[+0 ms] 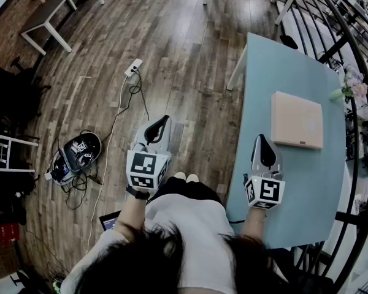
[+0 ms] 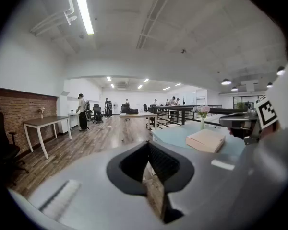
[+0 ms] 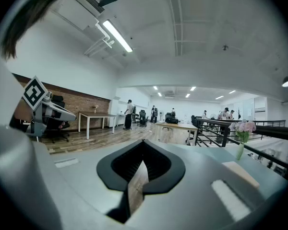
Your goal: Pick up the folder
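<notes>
The folder (image 1: 297,120) is a flat pinkish-beige case lying on the light blue table (image 1: 276,66), toward its right side. It also shows in the left gripper view as the folder (image 2: 206,140) and, partly cut off, in the right gripper view as the folder (image 3: 240,172). My right gripper (image 1: 261,138) hovers over the table's near left part, short of the folder, jaws shut and empty (image 3: 144,142). My left gripper (image 1: 165,118) hangs over the wooden floor left of the table, also shut with nothing in it (image 2: 148,143).
A vase of flowers (image 1: 349,89) stands at the table's far right edge by a black railing (image 1: 356,48). On the floor to the left lie a power strip (image 1: 133,67), cables and a dark helmet-like object (image 1: 80,152). A white table (image 1: 49,11) stands far left.
</notes>
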Available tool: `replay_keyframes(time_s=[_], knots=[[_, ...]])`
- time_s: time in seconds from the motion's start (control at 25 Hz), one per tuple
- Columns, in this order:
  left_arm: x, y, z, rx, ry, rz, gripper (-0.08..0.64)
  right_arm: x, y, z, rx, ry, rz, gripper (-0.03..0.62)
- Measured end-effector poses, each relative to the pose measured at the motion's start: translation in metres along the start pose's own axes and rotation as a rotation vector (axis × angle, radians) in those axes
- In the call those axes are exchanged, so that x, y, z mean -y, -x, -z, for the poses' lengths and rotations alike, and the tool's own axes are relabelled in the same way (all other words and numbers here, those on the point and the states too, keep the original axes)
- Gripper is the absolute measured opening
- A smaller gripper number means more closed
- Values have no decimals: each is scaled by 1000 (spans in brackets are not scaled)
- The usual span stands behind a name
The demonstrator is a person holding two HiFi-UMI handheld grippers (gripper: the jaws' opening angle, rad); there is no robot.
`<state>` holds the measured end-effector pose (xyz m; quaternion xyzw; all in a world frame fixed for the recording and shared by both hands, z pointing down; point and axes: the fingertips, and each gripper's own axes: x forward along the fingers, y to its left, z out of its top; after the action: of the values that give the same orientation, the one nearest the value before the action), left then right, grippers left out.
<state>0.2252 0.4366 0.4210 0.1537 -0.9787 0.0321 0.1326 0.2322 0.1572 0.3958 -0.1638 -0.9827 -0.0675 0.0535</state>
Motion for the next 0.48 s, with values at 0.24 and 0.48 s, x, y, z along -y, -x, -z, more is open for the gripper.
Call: replay_keyframes(time_s=[0.24, 0.48], knots=[[4, -4, -1, 11, 1, -5, 57, -3, -4, 0, -2, -14, -29, 3], [-6, -23, 0, 14, 9, 9, 58, -3, -23, 5, -4, -59, -41, 6]])
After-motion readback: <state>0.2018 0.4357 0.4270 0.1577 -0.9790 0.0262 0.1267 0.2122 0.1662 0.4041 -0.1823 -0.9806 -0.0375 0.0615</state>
